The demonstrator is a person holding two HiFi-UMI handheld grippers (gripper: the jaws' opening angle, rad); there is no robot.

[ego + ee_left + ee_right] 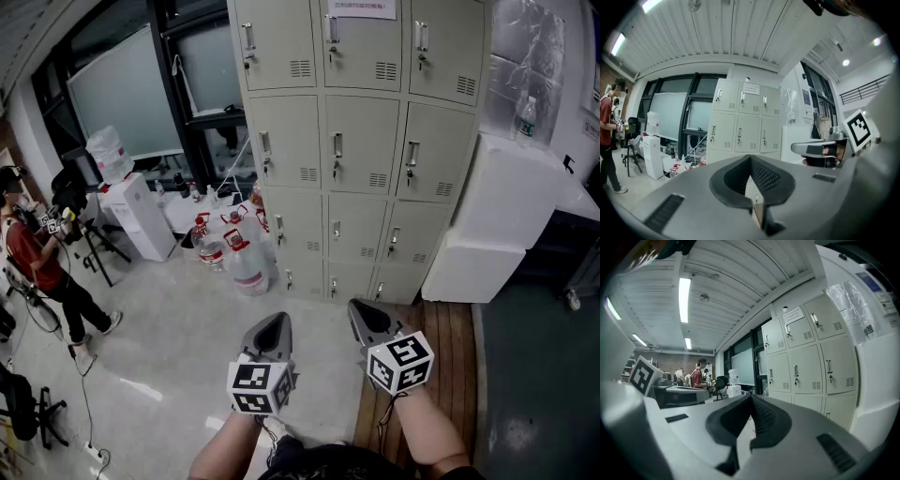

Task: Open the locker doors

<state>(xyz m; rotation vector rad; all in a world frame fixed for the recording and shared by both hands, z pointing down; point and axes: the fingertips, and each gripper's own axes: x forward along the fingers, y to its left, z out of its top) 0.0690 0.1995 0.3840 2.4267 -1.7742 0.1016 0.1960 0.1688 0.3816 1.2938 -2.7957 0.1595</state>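
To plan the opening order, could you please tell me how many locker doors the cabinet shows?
12 locker doors, all shut, in four rows of three: top row (partly cropped), second row, third row, bottom row near the floor. None looks hidden.

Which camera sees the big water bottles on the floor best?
The head view: the water bottles stand in plain sight beside the lockers. The left gripper view shows them tiny. The right gripper view does not show them clearly.
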